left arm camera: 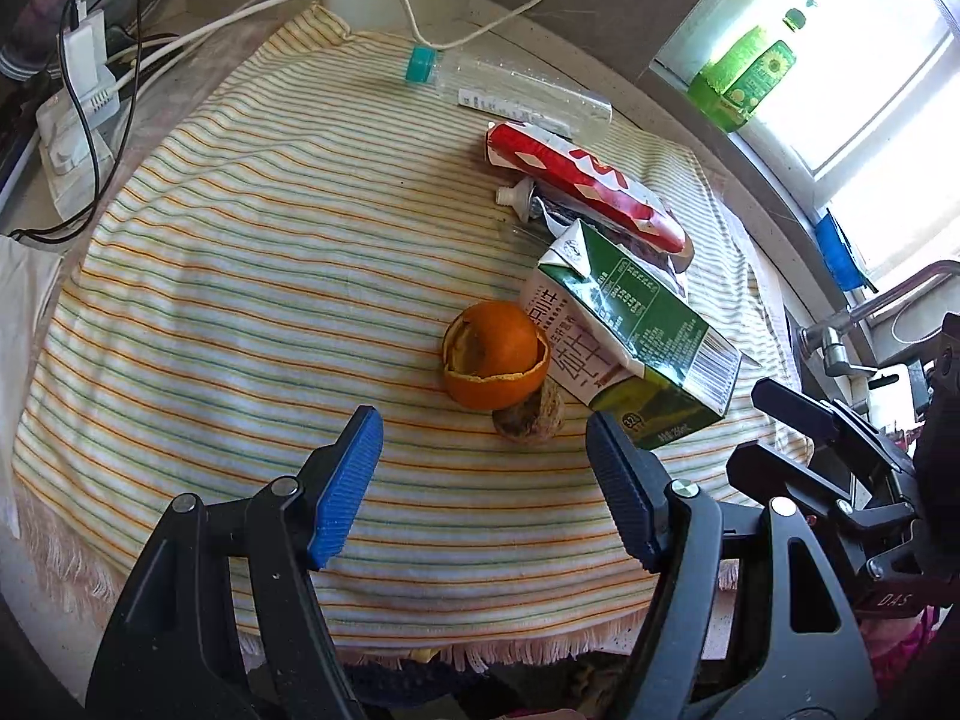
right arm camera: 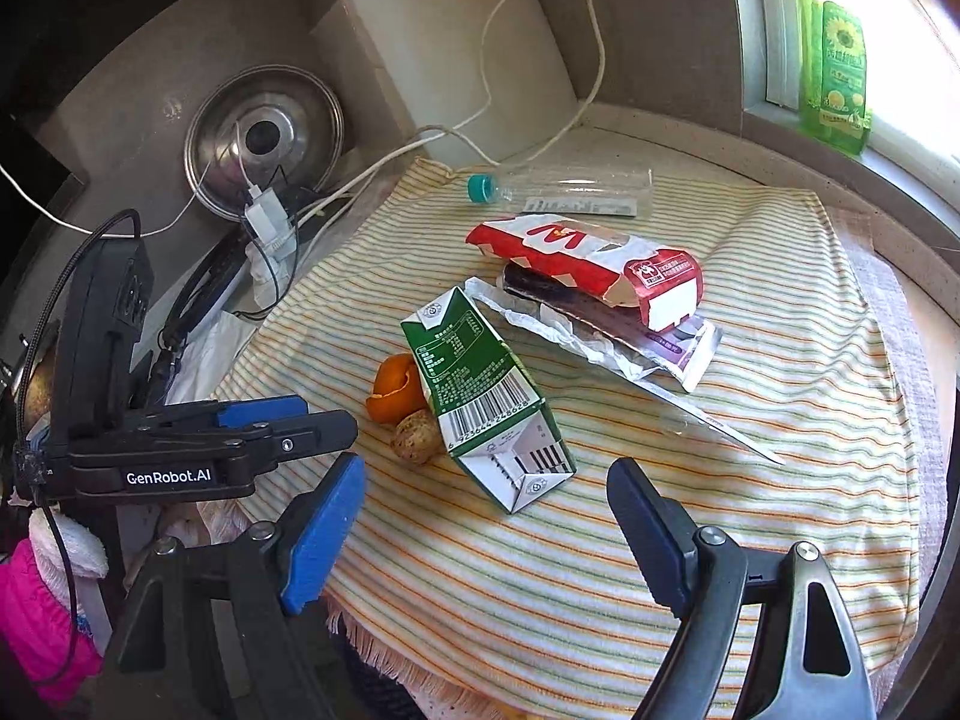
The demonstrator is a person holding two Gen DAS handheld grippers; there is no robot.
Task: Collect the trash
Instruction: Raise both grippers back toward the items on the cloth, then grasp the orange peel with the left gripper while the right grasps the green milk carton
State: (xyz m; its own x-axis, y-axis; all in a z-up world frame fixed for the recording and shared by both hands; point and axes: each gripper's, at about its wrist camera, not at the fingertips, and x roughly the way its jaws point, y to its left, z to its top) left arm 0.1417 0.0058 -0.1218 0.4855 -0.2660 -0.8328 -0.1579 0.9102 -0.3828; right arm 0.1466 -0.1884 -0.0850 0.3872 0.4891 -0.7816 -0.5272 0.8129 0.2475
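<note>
Green milk carton [right arm camera: 489,396] lying on striped cloth [left arm camera: 240,276], touching orange peel [left arm camera: 495,354].
Left gripper [left arm camera: 483,486] and right gripper [right arm camera: 486,534]: jaws apart, empty.

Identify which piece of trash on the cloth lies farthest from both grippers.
The clear bottle with the teal cap, on its side at the cloth's far edge. The red bag, carton and peel all lie nearer.

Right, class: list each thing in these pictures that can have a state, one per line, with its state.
Left gripper: open, empty.
Right gripper: open, empty.
Plastic bottle: capped, lying on its side.
Milk carton: lying on its side.
Orange peel: hollow, touching the carton.
Walnut: whole, beside the peel.
Red paper bag: torn open, lying flat.
Tube: uncapped.
Charger: plugged in.
</note>
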